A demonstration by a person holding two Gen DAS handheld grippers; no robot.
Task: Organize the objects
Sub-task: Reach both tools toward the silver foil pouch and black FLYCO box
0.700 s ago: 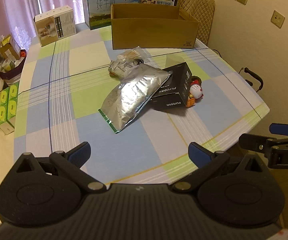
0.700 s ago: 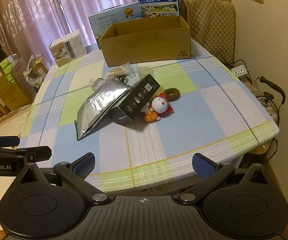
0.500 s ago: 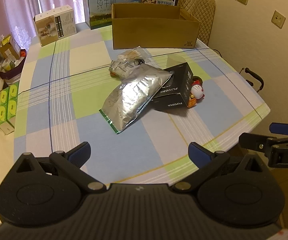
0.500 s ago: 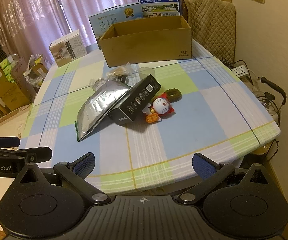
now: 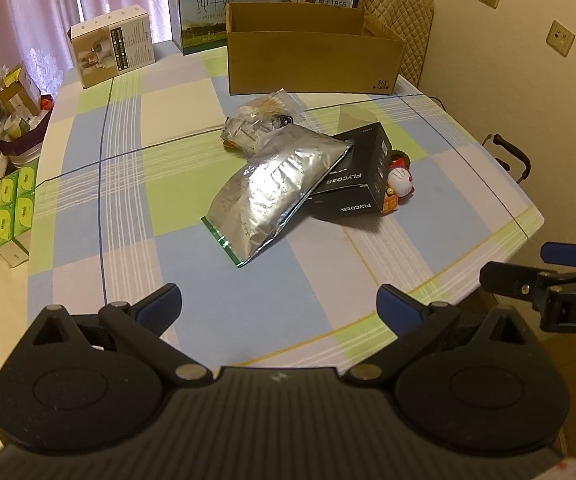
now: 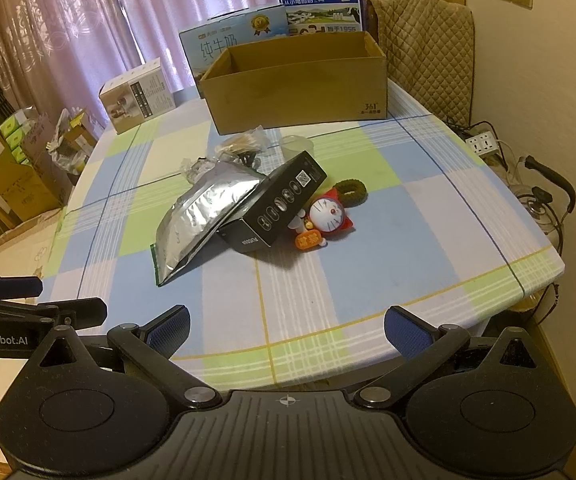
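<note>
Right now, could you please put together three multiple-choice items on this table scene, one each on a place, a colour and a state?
1. Where does the silver foil pouch lie?
A. Inside the cardboard box
B. Leaning on the black box
C. On the floor

2. What colour is the ring behind the cat toy?
A. Dark olive-brown
B. Bright blue
C. White

3. How do the right tongs stand?
A. Shut on the pouch
B. Shut on nothing
C. Open, holding nothing

Answers:
1 B: its upper end rests against the black box on the tablecloth.
2 A: it shows dark olive-brown beside the toy.
3 C: the blue pads stand wide apart over the near table edge; the cardboard box stands far behind.
</note>
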